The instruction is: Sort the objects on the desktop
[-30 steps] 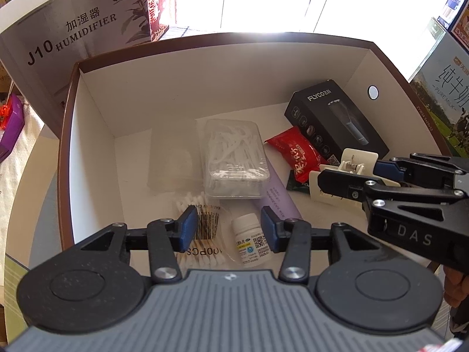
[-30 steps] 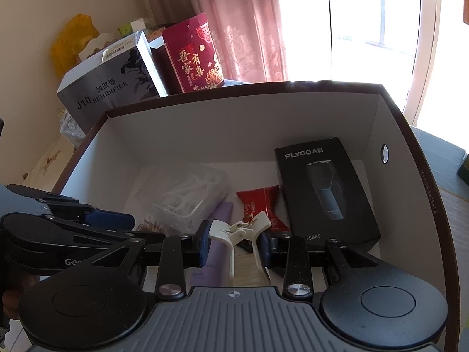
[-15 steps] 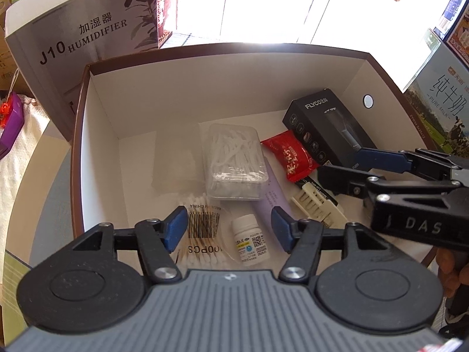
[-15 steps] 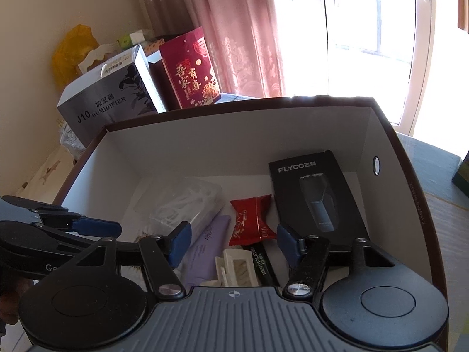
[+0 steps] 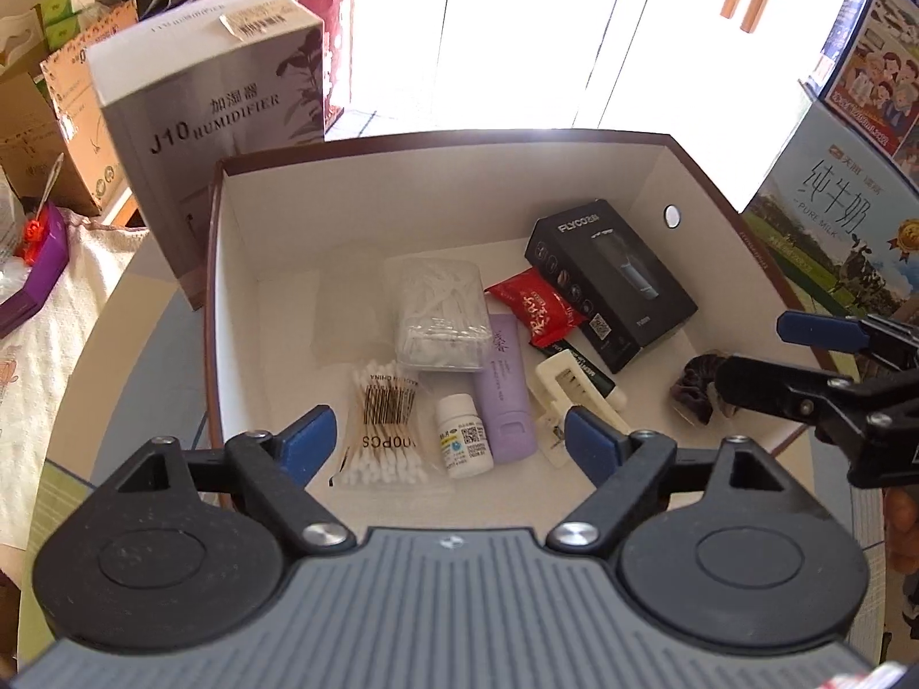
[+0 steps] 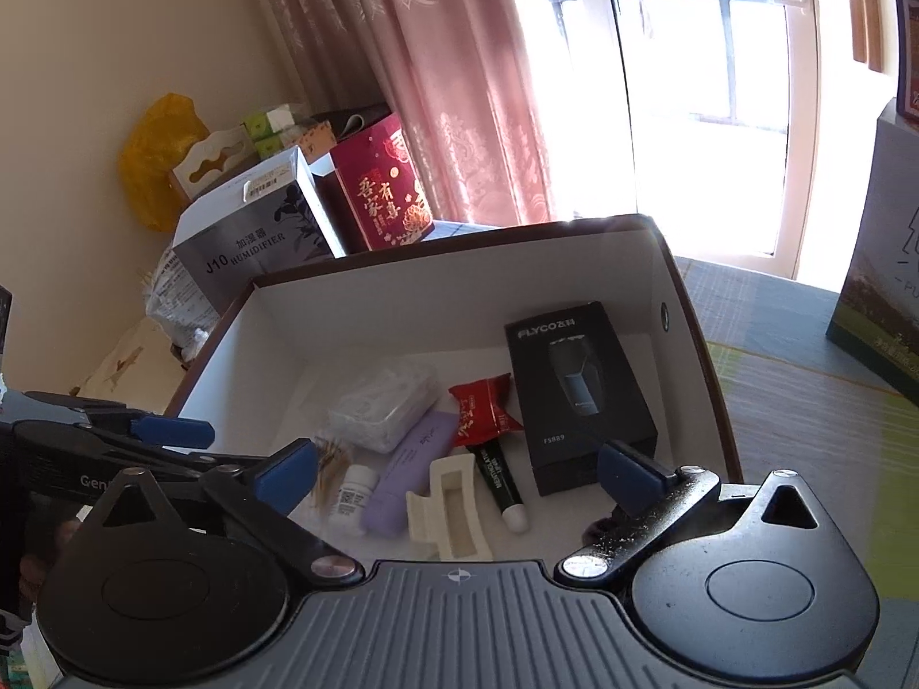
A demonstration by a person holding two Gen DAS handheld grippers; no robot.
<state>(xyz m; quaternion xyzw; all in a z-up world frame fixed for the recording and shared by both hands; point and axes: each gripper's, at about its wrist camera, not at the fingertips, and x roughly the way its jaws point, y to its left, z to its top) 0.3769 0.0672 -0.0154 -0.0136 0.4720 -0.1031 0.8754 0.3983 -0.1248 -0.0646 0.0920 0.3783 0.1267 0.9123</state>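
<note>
A brown box with white walls (image 5: 241,298) (image 6: 367,298) holds the sorted items. Inside lie a cream hair clip (image 5: 566,382) (image 6: 451,511), a purple tube (image 5: 505,384) (image 6: 410,462), a red snack packet (image 5: 537,313) (image 6: 482,410), a black FLYCO box (image 5: 611,273) (image 6: 577,387), a clear floss-pick case (image 5: 439,313), a cotton-swab bag (image 5: 382,428), a small white bottle (image 5: 462,442) (image 6: 356,491) and a dark scrunchie (image 5: 698,384). My left gripper (image 5: 451,442) hovers open above the box's near edge. My right gripper (image 6: 456,471), also open and empty, hangs over the near right side.
A grey J10 humidifier carton (image 5: 212,126) (image 6: 253,247) stands behind the box's left corner, beside a red gift box (image 6: 382,195). A milk carton (image 5: 833,229) stands to the right. Cardboard boxes (image 5: 40,132) and a cloth (image 5: 40,310) lie at the left. Bright windows sit behind.
My right gripper opened and let the cream hair clip drop into the box, then pulled back and up. My left gripper also drew back and widened.
</note>
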